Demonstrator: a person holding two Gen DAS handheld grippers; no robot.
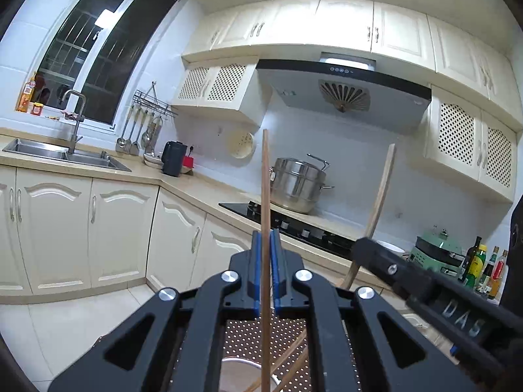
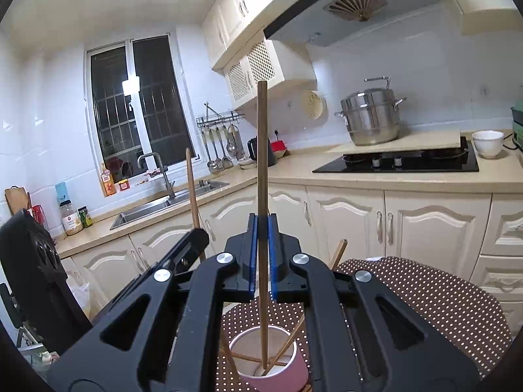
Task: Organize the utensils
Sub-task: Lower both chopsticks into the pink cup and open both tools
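My left gripper [image 1: 265, 238] is shut on a wooden chopstick [image 1: 265, 196] held upright, its lower end over a pink cup [image 1: 242, 375] below. My right gripper [image 2: 261, 225] is shut on another wooden chopstick [image 2: 262, 163], upright, with its tip inside the pink cup [image 2: 271, 359]. Several chopsticks [image 2: 287, 343] lean in and around the cup. In the left wrist view the right gripper [image 1: 366, 245] shows with its chopstick [image 1: 382, 192]. In the right wrist view the left gripper [image 2: 196, 238] shows with its chopstick [image 2: 193, 189].
The cup stands on a brown dotted tablecloth [image 2: 425, 294]. A kitchen counter [image 2: 392, 179] runs behind with a sink [image 2: 157, 209], a black hob [image 2: 398, 163], a steel pot [image 2: 372, 117] and a white bowl [image 2: 488, 143]. Bottles [image 1: 483, 268] stand at the right.
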